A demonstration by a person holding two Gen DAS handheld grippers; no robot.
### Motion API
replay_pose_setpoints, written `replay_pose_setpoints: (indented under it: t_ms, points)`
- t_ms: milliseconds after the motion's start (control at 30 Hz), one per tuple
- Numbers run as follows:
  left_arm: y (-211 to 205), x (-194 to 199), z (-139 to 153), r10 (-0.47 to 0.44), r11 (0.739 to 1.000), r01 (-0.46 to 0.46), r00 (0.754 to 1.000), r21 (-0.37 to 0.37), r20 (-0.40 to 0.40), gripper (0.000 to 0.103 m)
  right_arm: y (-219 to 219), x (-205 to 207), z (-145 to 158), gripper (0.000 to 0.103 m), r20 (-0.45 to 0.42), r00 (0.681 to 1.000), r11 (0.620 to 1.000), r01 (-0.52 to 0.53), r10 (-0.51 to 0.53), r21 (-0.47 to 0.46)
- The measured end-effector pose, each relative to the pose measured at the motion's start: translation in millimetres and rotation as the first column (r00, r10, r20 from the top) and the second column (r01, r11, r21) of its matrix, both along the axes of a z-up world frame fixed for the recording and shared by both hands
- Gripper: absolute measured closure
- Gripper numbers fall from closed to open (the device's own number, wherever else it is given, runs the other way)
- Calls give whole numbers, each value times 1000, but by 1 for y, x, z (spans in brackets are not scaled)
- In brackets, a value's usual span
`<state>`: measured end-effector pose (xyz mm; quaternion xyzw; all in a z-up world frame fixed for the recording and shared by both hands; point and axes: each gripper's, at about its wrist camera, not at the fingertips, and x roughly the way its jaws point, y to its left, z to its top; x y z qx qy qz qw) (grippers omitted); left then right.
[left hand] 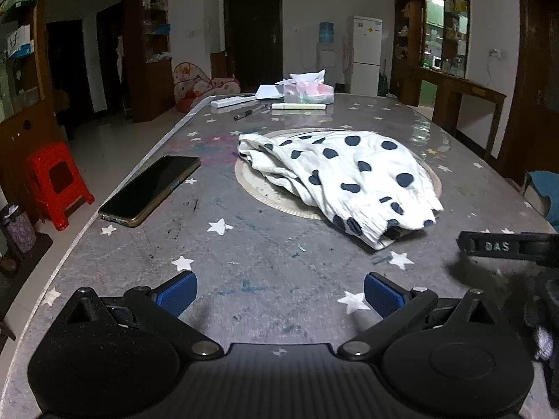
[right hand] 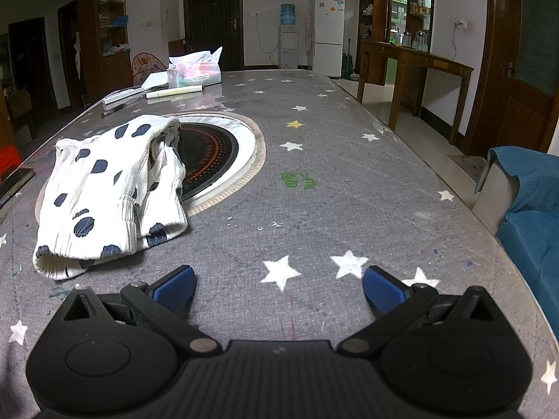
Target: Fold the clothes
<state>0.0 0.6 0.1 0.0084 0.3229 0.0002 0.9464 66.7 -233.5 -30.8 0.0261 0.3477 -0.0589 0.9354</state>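
A white garment with dark blue spots (left hand: 349,178) lies crumpled on the grey star-printed tablecloth (left hand: 265,258), draped over the near part of a round inset in the table — the right wrist view shows that inset as a black induction hob (right hand: 209,153) with a pale ring around it, the cloth covering its left side. The garment's ribbed hem (right hand: 87,255) faces the grippers and rests flat on the tablecloth.

The left gripper (left hand: 279,295) hovers low over the table with its blue-padded fingers (left hand: 176,293) spread wide and nothing between them; the garment lies ahead of it and to its right, apart from the pads. The right gripper (right hand: 277,288) is likewise spread wide and empty, its fingers (right hand: 382,293) above bare tablecloth with white stars, the garment ahead and to its left (near the left finger, not touching). Part of the right gripper also shows at the right edge of the left wrist view.

A dark smartphone (left hand: 150,190) lies screen up near the table's left edge, well apart from the garment. At the far end sit a tissue pack (right hand: 194,71), a white remote (left hand: 232,101), some pens (left hand: 249,111) and a pale tube-like stick (right hand: 174,92). Beyond the table stand a white fridge (right hand: 327,35) and a water dispenser (right hand: 288,40); a red plastic stool (left hand: 56,181) stands on the floor at left.
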Motion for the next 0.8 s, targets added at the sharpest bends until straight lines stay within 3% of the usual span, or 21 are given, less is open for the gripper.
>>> replay_pose_setpoints:
  t_ms: [100, 333, 800]
  points:
    - [3, 0, 1, 1, 1000, -1, 1000, -14, -8, 0, 5, -3, 4, 0, -1, 1000, 1000, -5, 5, 0]
    - [1, -29, 7, -12, 999, 11, 1000, 32, 18, 0, 9, -24, 13, 0, 16, 999, 999, -37, 36, 32]
    - [3, -70, 19, -26, 999, 26, 1000, 27, 8, 0, 42, -121, 50, 0, 135, 972, 982, -188, 191, -32]
